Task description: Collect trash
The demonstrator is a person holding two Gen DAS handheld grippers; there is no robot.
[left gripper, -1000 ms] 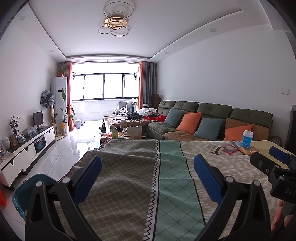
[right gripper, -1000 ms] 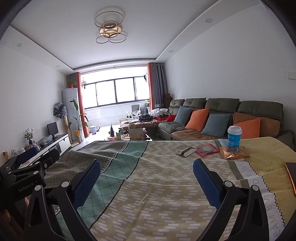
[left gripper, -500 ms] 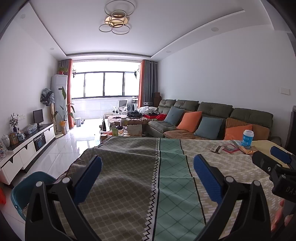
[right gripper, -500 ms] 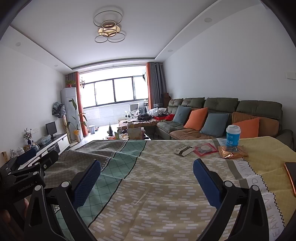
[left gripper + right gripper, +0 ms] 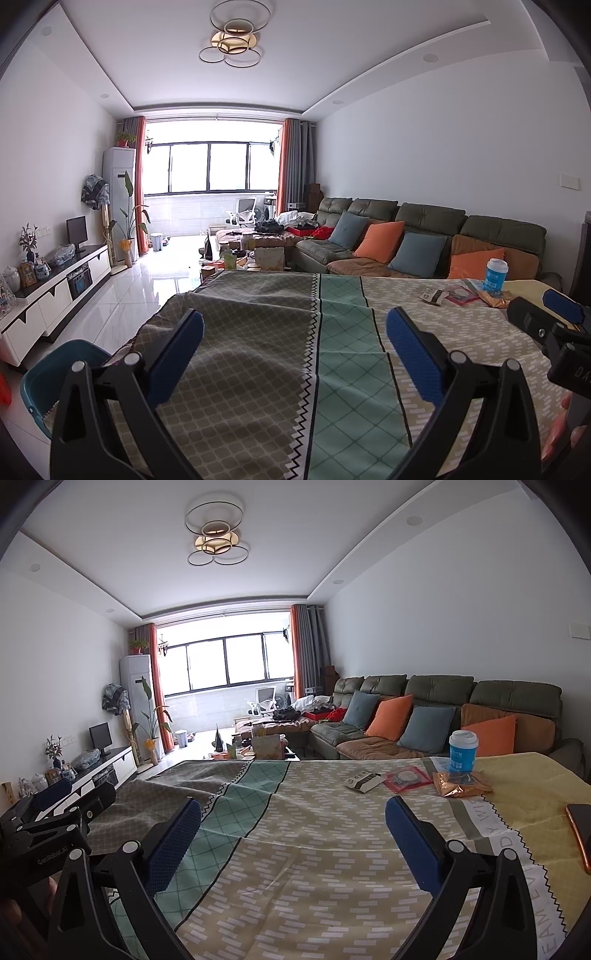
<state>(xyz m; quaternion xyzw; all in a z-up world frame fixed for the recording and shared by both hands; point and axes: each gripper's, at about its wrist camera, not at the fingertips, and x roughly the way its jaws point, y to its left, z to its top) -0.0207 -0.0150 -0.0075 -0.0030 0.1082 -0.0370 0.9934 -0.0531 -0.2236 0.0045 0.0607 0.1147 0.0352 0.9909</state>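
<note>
On the patterned tablecloth point(image 5: 314, 849) at the far right lie a white and black wrapper point(image 5: 362, 781), a red packet point(image 5: 408, 778) and a crumpled gold wrapper point(image 5: 461, 789). Behind them stands a blue paper cup point(image 5: 463, 751) with a white lid. The same cup point(image 5: 495, 274) and wrappers point(image 5: 436, 295) show small in the left wrist view. My right gripper point(image 5: 293, 834) is open and empty, well short of the wrappers. My left gripper point(image 5: 295, 347) is open and empty over the grey and green part of the cloth. A teal bin point(image 5: 55, 376) stands on the floor at the table's left.
A phone point(image 5: 581, 830) lies at the table's right edge. Beyond the table are a green sofa point(image 5: 424, 709) with orange and blue cushions, a cluttered coffee table point(image 5: 251, 254) and a white TV cabinet point(image 5: 55, 288). Shiny tiled floor point(image 5: 147, 280) runs along the left.
Both views have tilted slightly upward, so the table and its trash sit a little lower in the frames. Both grippers stay open and hold nothing.
</note>
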